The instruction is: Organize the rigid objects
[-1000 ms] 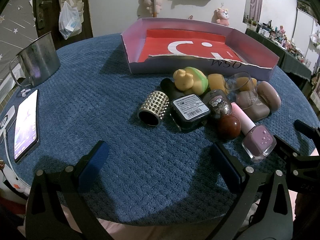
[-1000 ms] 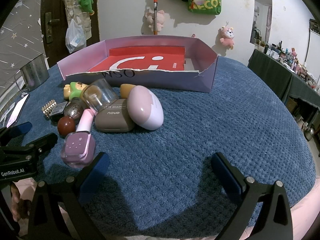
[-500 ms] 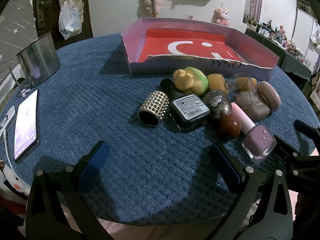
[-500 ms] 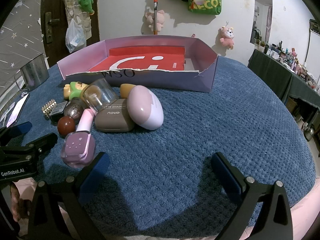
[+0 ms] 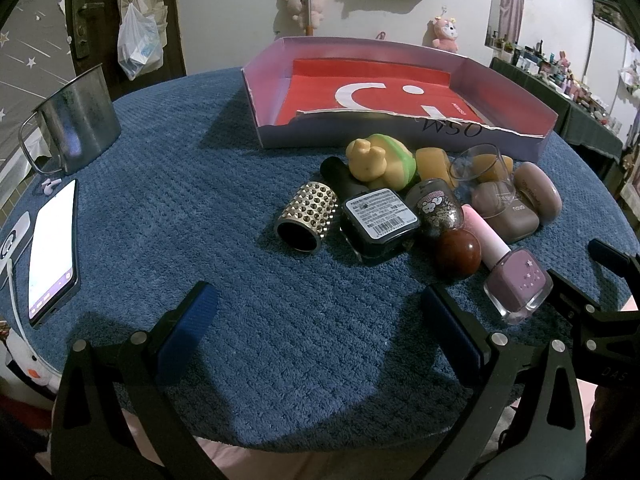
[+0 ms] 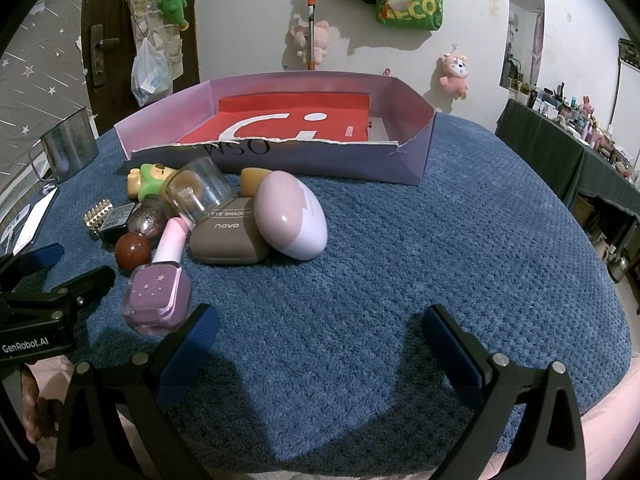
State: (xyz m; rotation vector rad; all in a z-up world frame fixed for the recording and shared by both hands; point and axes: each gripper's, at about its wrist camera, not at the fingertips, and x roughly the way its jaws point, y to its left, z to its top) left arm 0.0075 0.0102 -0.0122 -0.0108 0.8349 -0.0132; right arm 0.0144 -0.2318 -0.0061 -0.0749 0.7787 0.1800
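A heap of small items lies on the blue cloth before a purple cardboard box (image 5: 276, 136) (image 6: 360, 160) with a red lining. In it are a gold studded tube (image 5: 306, 216), a black bottle (image 5: 376, 220), a brown ball (image 5: 458, 254) (image 6: 133, 252), a purple nail polish bottle (image 5: 514, 280) (image 6: 158, 294), a yellow-green toy (image 5: 378, 160), a clear cup (image 6: 200, 190), a brown eyeshadow case (image 6: 228, 232) and a pink egg-shaped case (image 6: 290, 216). My left gripper (image 5: 320, 332) is open, short of the heap. My right gripper (image 6: 320, 344) is open over bare cloth, right of the nail polish.
A metal mug (image 5: 76, 128) and a lit phone (image 5: 52, 240) sit on the left side of the round table (image 6: 480, 240). A dark side table crowded with small bottles (image 6: 568, 120) stands at the far right. Plush toys hang on the wall.
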